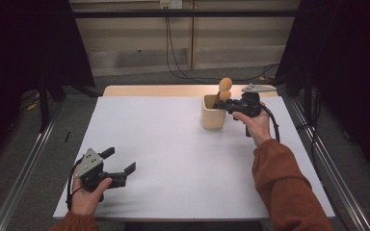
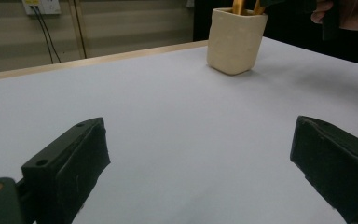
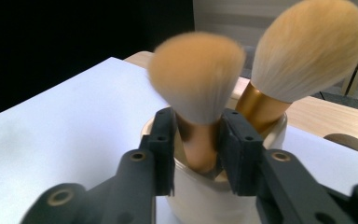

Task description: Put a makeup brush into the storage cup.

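A cream cup (image 1: 213, 114) stands on the white table (image 1: 173, 154) at the back right, with two makeup brushes in it. My right gripper (image 1: 224, 102) reaches over the cup's rim. In the right gripper view its jaws are shut on the handle of the nearer brush (image 3: 196, 77), just above the cup (image 3: 200, 200). The second brush (image 3: 307, 46) stands in the cup behind and to the right, leaning outward. My left gripper (image 1: 120, 161) rests near the table's front left corner, open, with nothing between its fingers (image 2: 70, 163). From there the cup (image 2: 235, 39) stands far ahead.
A wooden strip (image 1: 173, 90) runs along the table's far edge. Metal rails (image 1: 24, 173) flank the table on both sides. Cables hang down the back wall (image 1: 171, 48). Bare white table lies between the two grippers.
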Demonstrator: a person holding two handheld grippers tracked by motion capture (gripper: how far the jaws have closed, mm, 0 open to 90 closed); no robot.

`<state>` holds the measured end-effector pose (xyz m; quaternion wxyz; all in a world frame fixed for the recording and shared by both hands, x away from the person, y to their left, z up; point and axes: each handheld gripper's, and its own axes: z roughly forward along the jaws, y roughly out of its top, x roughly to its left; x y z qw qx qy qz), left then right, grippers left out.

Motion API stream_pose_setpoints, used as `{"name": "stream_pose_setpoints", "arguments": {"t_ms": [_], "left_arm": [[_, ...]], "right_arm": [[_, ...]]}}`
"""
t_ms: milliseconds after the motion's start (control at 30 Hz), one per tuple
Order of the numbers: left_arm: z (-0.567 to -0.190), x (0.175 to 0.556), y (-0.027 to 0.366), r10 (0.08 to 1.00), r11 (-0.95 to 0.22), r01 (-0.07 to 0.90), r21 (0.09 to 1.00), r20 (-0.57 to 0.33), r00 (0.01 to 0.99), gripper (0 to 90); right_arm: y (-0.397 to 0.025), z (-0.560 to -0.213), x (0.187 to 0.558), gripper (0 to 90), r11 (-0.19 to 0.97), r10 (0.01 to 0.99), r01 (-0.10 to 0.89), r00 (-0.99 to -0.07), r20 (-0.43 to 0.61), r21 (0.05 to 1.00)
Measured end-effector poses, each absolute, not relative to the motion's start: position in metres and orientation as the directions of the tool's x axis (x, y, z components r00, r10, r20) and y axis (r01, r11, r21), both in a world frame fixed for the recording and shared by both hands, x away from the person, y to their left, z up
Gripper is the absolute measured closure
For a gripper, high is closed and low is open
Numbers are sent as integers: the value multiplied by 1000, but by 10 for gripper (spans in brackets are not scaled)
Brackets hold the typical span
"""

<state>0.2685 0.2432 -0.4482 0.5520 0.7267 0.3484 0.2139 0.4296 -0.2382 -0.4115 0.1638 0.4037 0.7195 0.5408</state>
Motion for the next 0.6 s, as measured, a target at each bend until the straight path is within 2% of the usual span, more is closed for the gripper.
{"name": "stream_pose_setpoints", "arguments": {"t_ms": [100, 300, 367, 600], "left_arm": [[-449, 268, 243, 740, -153, 271, 950, -72, 669, 41], [-449, 269, 242, 738, -154, 271, 950, -72, 671, 41], [-449, 269, 243, 740, -149, 273, 950, -76, 669, 41], [-449, 270, 241, 746, -138, 274, 952, -83, 661, 41]], "right_arm": [[-240, -413, 427, 617, 91, 765, 398, -615, 192, 913], [-245, -417, 422, 381, 82, 802, 389, -573, 171, 918], [-247, -418, 421, 278, 63, 803, 397, -565, 190, 916], [-248, -418, 414, 91, 69, 802, 373, -572, 170, 925]]}}
